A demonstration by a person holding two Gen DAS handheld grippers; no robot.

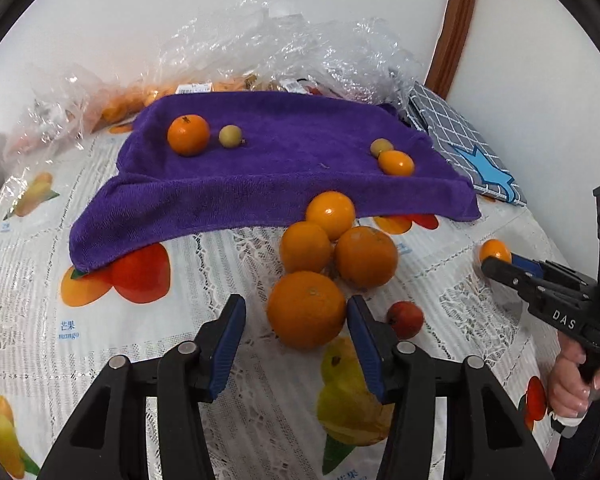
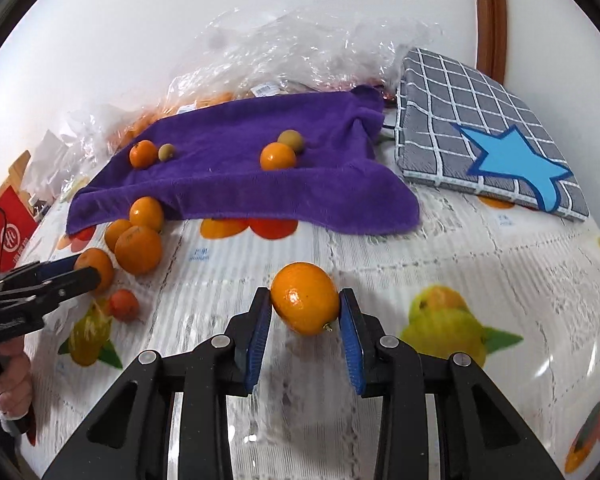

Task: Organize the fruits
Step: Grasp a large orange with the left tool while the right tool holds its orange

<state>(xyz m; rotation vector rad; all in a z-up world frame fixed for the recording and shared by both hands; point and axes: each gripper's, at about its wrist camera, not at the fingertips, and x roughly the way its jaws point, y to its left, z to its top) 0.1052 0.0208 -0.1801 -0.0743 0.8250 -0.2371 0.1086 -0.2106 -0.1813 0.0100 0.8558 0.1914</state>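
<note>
My left gripper (image 1: 296, 320) is open; a large orange (image 1: 306, 310) sits between its tips, touching the right pad. Three more oranges (image 1: 364, 256) cluster just beyond it, and a small red fruit (image 1: 406, 319) lies to its right. My right gripper (image 2: 305, 312) is shut on a small orange (image 2: 305, 303), which also shows in the left wrist view (image 1: 494, 251). A purple towel (image 1: 268, 168) carries an orange (image 1: 188, 135), two small green fruits (image 1: 230, 135) and a small orange (image 1: 396, 163).
The table has a fruit-print cloth (image 1: 140, 360). Clear plastic bags with fruit (image 1: 260, 52) lie behind the towel against the wall. A grey checked cushion with a blue star (image 2: 484, 136) lies at the right. A red box (image 2: 8, 236) stands far left.
</note>
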